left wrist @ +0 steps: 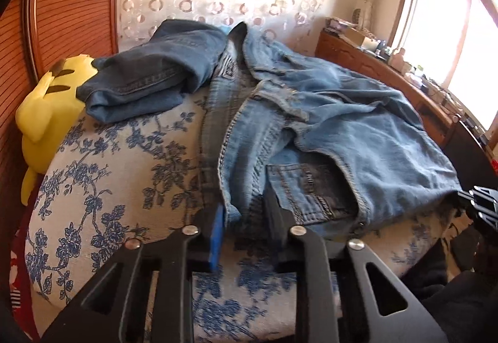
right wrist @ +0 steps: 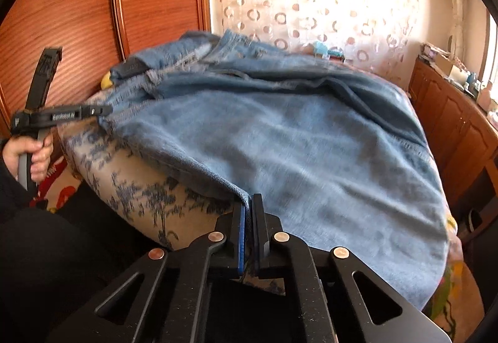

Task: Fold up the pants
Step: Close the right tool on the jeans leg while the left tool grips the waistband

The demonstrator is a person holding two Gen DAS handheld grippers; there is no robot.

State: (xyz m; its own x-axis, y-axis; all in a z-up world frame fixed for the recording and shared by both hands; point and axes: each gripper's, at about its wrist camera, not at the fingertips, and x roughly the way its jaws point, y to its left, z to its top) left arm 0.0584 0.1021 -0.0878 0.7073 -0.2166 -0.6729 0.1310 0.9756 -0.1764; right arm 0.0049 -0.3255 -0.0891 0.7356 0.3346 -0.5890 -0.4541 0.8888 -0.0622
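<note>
Jeans (left wrist: pixel 326 125) lie spread across the floral-covered bed (left wrist: pixel 124 171) — the left gripper (left wrist: pixel 244 212) clamps the waistband edge, the right gripper (right wrist: pixel 249 212) is pinched tight on the near hem corner, apparently; denim stretches away from both jaws.

Only one piece of writing can be read: pale raised letters, seemingly "GenRobot.AI", run along the black bar of the left gripper (right wrist: pixel 104 110), right at the edge of the jeans (right wrist: pixel 295 140). A dark patch on the jeans' back pocket (left wrist: pixel 311 190) carries marks too small to make out.
</note>
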